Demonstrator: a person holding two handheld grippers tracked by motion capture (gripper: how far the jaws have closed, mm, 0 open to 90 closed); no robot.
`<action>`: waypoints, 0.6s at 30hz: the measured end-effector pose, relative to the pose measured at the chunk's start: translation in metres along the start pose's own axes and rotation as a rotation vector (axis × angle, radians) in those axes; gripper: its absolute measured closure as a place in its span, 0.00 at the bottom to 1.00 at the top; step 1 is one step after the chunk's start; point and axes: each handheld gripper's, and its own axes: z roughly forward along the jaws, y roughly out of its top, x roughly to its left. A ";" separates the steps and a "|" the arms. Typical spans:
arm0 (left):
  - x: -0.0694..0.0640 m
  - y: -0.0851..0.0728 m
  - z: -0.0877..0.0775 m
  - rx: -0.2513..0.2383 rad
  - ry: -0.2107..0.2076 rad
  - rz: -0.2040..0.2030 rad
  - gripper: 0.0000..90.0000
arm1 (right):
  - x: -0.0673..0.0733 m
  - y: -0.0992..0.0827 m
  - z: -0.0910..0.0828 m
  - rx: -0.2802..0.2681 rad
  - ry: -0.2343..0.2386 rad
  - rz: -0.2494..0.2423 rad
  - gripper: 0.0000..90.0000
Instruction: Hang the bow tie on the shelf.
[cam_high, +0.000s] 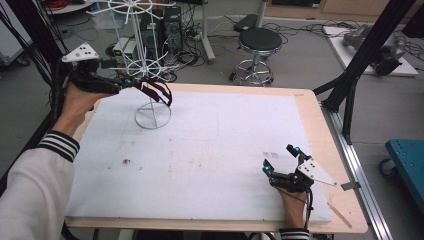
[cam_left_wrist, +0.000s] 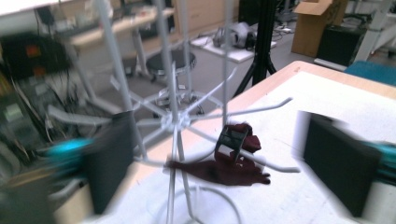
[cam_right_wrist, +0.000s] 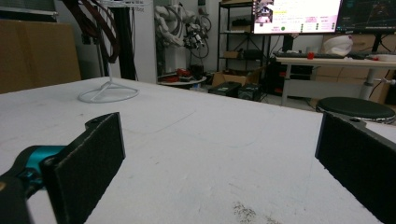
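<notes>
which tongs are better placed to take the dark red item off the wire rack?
Left. The left tongs, jaws open, sit right beside the dark red item hanging on the wire rack. The right tongs rest on the white mat at the near right, far off.

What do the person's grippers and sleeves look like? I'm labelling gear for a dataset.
Both grippers, left gripper and right gripper, are black with teal accents, flat black fingers and a grey three-cornered plate. White sleeves have black-striped cuffs.

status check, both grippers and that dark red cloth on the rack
Left gripper open at the white wire rack. Dark red cloth draped on a rack arm, between the jaws, ungripped. Right gripper open, low over white mat.
</notes>
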 end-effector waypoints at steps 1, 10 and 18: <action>0.000 0.000 0.000 0.000 0.000 0.000 0.02 | 0.000 0.000 0.000 0.000 0.000 0.000 0.01; -0.011 -0.006 -0.030 -0.097 -0.021 0.015 0.02 | 0.000 0.000 0.000 0.001 -0.001 0.000 0.01; -0.034 -0.054 -0.069 -0.194 -0.012 -0.005 0.02 | 0.000 0.000 0.000 0.000 -0.005 -0.007 0.01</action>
